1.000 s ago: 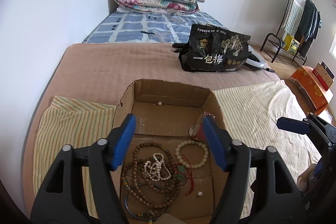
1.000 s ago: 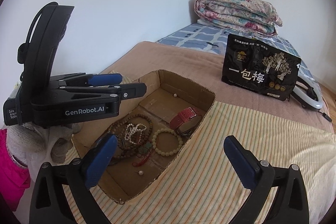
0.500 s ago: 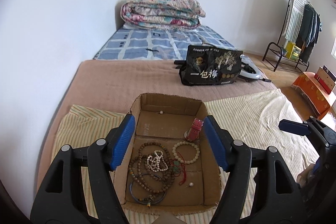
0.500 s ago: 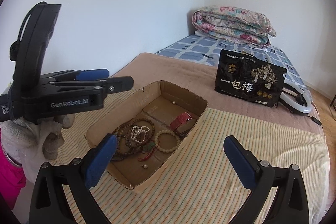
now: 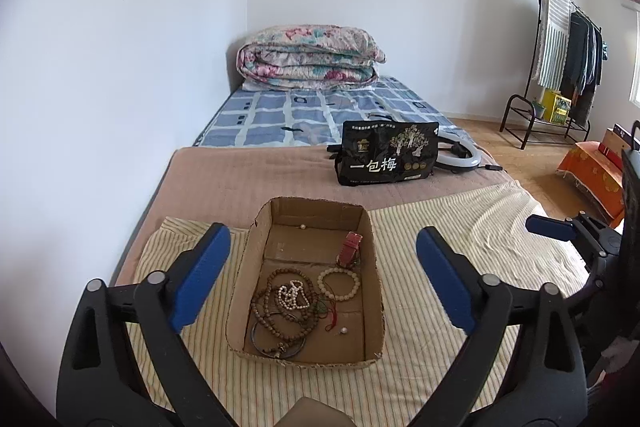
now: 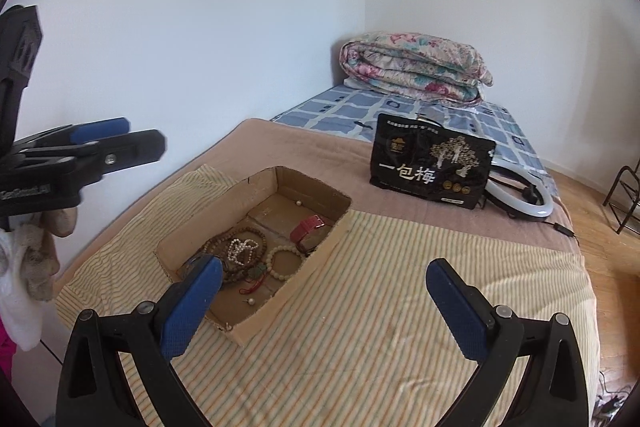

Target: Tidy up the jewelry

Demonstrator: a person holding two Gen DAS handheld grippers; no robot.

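On striped cloth [image 5: 440, 247], box [image 5: 372, 291] holds jewelry: brown beads [image 5: 284, 307], pearls [image 5: 294, 297] on top, pale bracelet [image 5: 339, 282] at 2 o'clock, red strap [image 5: 351, 245] at 1 (against wall). Left gripper [image 5: 322, 281] above box, jaws opening, nothing between. Right gripper [image 6: 320, 305] wide apart, empty.

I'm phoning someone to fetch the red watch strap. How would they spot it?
On the striped cloth sits an open cardboard box. The strap leans at its right wall, past the pale bead bracelet. It's the only flat red band; everything else is beads.
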